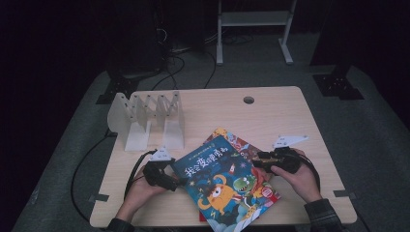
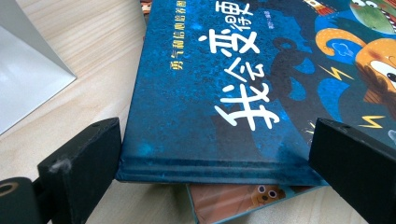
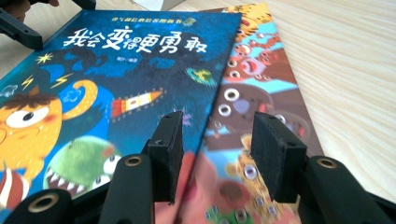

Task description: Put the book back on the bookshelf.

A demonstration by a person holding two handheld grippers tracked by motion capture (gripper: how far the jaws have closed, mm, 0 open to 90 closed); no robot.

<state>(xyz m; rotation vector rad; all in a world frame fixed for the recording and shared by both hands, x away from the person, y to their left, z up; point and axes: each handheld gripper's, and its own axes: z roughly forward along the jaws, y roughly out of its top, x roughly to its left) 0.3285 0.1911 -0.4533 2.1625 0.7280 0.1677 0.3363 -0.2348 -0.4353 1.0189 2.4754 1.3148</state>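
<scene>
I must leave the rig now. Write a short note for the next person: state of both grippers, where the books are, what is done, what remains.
Left gripper: jaws open, straddling the spine corner of the blue hardcover picture book, not pressing it.
Right gripper: jaws open, over the right edge of the blue book where the orange-brown picture book beneath shows; nothing gripped.
Both books lie flat, stacked askew, on the light wooden table. The white folding book rack stands behind, with no books in it.
Done: nothing lifted.
Left: probably grip a book and stand it in the rack.
</scene>
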